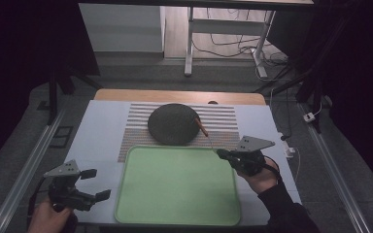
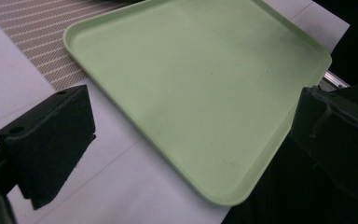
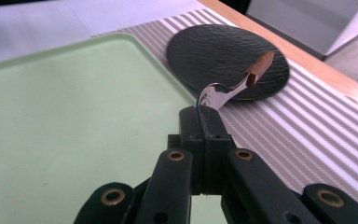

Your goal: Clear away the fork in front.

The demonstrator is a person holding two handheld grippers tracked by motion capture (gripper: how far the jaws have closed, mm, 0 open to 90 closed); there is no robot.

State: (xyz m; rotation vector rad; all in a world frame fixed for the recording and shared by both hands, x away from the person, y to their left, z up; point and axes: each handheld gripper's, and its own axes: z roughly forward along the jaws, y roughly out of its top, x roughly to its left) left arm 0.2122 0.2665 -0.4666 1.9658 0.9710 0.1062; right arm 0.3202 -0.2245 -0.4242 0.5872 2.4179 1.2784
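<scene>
- Nearest the lens in the right gripper view, the right gripper (image 3: pixel 204 122) has its jaws pressed together on the bowl end of a spoon (image 3: pixel 233 88) — the metal bowl is pinched at the jaw tips and the brown wooden handle sticks out ahead of them.
- Beyond the jaw tips, the handle end lies over the near edge of the dark round plate (image 3: pixel 223 56); whether it rests on the plate or hangs just above it I cannot tell.
- To one side of those jaws sits the green tray (image 3: pixel 74 107), bare, with the striped mat (image 3: pixel 307 126) under the plate on the other side.
- From the high view, the left gripper (image 1: pixel 96 183) waits just outside the tray's near left corner, jaws spread wide with nothing between them; in its own view the tray (image 2: pixel 205 84) fills the gap ahead of the jaws.
- Step in hand, as I read it: the spoon is gripped and being carried off the plate — likely toward the tray.
- Next move calls for a steady pinch, since the grip is on the curved bowl, a swing over the tray rim, then a low release so the spoon lies flat on the counter-side tray floor.
</scene>
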